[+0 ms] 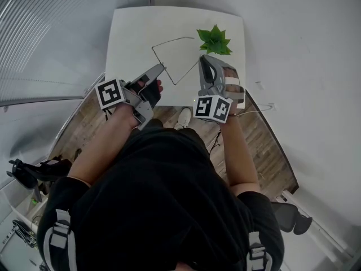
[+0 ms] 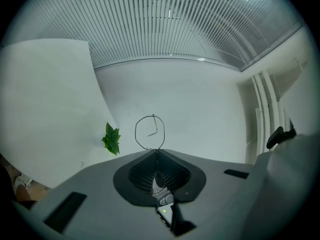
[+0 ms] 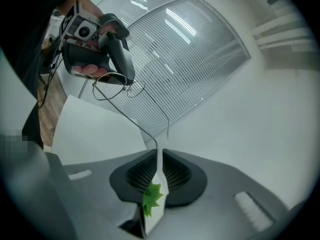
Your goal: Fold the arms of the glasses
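Thin wire-framed glasses [image 1: 175,40] hang over the white table [image 1: 132,33] between my two grippers, with their arms spread out. My left gripper [image 1: 159,68] is shut on the front of the frame. In the left gripper view a round lens rim [image 2: 150,132] rises straight out of the closed jaws [image 2: 157,151]. My right gripper [image 1: 204,58] is at the end of one arm. In the right gripper view that arm [image 3: 131,118] runs down into the narrow gap between the jaws [image 3: 159,154], which stand slightly apart around it. The left gripper [image 3: 125,81] holds the lenses at the upper left there.
A small green plant [image 1: 214,41] stands on the table's far right, just beyond my right gripper; it also shows in the left gripper view [image 2: 111,139]. Wooden floor [image 1: 265,145] lies below the table's near edge, and slatted blinds [image 1: 45,33] line the left.
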`<state>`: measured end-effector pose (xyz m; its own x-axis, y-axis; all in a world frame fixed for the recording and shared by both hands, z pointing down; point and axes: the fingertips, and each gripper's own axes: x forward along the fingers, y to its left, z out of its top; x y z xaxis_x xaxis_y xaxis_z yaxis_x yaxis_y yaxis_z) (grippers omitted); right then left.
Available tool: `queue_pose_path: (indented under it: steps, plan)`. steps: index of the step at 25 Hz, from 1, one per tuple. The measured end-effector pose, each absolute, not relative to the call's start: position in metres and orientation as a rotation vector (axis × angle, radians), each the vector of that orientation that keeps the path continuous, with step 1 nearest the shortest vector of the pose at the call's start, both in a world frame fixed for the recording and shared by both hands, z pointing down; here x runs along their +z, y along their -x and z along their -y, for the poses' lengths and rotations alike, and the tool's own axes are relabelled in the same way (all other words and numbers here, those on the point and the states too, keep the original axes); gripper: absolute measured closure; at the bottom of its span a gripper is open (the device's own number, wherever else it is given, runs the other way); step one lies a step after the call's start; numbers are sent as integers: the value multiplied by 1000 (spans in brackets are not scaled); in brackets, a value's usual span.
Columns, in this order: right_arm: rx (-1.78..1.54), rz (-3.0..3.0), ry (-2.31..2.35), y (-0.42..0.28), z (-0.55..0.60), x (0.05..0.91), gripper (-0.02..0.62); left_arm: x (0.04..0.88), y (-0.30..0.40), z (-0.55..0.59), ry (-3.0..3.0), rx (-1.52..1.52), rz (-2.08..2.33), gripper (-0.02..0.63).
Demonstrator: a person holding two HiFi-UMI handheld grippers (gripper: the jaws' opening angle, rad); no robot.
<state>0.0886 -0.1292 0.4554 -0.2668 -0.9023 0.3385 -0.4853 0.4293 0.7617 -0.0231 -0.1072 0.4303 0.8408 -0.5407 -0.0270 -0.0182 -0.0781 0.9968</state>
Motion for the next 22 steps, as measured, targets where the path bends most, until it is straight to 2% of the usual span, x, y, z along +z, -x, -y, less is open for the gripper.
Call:
queue_pose_path:
  steps: [7,14,16,18,22]
  plan:
    - [-716,1898,-1135,-77,129,456,540,429,20,106,-1603,-448,437,594]
    - [-725,1901,-1147,-77,131,455,557,431,21,106,-1593,-450,451,594]
    - [-709,1903,-1151,-79,132,456,517,431,22,106,-1591,-455,456,594]
    - [-702,1901,-1149,-80,132,457,512,430,22,107,-1592,-461,456,594]
    - [-718,1893,-1145,-80,131,456,556,428,21,106,-1594,-465,451,592]
